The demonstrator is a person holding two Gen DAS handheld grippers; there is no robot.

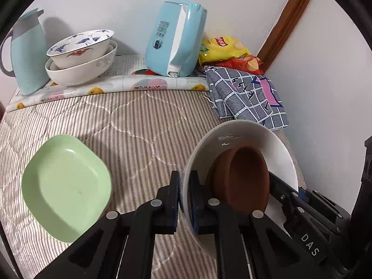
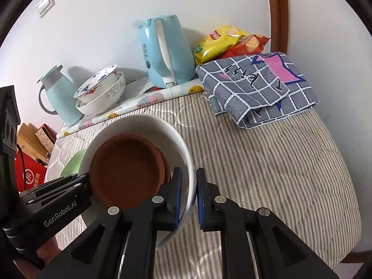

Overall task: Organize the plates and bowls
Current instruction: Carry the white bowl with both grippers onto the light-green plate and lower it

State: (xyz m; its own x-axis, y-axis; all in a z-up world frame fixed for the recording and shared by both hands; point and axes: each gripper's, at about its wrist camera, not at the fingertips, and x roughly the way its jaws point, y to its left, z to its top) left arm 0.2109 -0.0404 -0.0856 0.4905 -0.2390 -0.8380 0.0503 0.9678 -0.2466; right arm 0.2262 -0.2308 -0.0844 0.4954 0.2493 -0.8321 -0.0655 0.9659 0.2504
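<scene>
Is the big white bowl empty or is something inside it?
Not empty. The white bowl has a brown dish sitting inside it, seen in both views.

Legible lettering, both wrist views. White capitals "DAS" stand on the black plastic body of the right gripper (image 1: 309, 244), seen at lower right of the left wrist view. White lettering "GenRobot.AI" stands on the black plastic body of the left gripper (image 2: 60, 216), seen at lower left of the right wrist view. The red cardboard box (image 2: 30, 176) beside the bed carries a white circular logo with characters beneath; not readable. The pale blue plastic electric kettle (image 1: 173, 39) bears a printed label block on its side, too small to read. The yellow snack bag (image 2: 218, 39) shows a red brand badge, illegible. The grey checked folded cloth (image 2: 255, 88) has dark script-like marks, undeciphered.
</scene>
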